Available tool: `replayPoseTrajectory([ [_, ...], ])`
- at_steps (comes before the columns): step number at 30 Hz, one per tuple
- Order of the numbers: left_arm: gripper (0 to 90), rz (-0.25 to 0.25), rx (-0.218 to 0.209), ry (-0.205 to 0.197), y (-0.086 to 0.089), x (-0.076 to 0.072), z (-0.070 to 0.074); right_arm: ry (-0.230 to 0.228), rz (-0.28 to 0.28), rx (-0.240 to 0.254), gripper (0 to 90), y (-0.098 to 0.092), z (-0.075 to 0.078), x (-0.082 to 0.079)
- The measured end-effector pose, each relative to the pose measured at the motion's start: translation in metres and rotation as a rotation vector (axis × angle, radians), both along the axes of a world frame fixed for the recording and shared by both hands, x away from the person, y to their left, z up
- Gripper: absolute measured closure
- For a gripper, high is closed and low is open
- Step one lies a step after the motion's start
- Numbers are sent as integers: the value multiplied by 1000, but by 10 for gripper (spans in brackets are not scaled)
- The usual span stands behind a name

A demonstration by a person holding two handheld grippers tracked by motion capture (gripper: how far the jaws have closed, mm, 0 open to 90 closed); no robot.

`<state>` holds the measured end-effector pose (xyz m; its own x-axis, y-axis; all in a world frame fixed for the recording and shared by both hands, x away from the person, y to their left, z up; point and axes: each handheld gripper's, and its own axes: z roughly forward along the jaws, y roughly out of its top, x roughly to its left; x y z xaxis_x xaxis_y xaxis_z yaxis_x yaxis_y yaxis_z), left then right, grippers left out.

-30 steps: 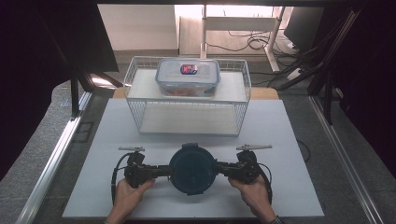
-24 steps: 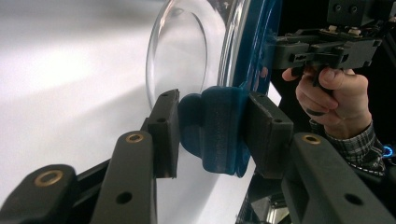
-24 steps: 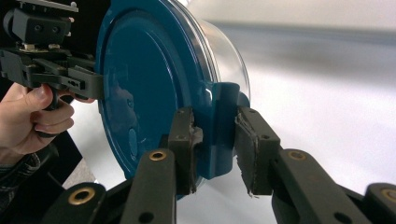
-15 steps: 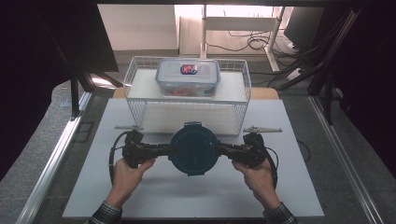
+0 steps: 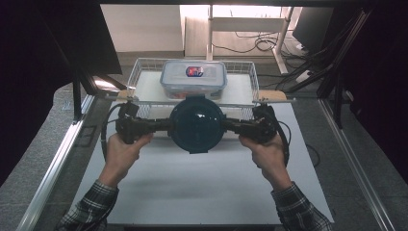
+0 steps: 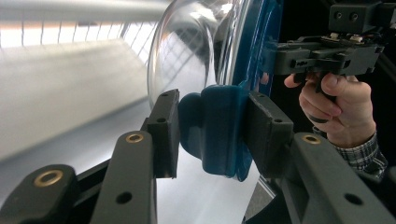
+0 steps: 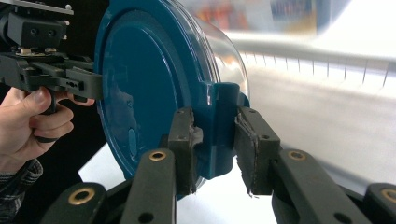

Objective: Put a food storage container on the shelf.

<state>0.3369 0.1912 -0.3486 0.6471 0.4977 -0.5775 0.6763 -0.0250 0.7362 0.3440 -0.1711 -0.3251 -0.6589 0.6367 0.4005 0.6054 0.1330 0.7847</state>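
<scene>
Blue-lidded bowl (image 5: 196, 124) clamped between left gripper (image 5: 161, 126) and right gripper (image 5: 232, 126).

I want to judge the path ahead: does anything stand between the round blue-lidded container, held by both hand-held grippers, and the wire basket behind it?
The round container hangs just before the wire basket, whose near rim runs behind it. Inside, a rectangular lidded box fills the middle, straight ahead. Bare basket floor lies either side of that box.
</scene>
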Motion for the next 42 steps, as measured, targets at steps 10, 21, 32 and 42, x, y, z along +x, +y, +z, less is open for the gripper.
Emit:
replayPoseTrajectory([
  [10,582,-11,13,-41,12,38,75,-31,-24,17,687,12,68,27],
  [21,578,-10,-4,-35,19,102,112,-20,-95,27,687,22,110,77],
  [32,569,37,-56,43,28,134,96,32,-118,19,684,34,104,110],
  [42,441,84,-111,140,25,154,77,-34,-170,-7,721,39,96,119],
])
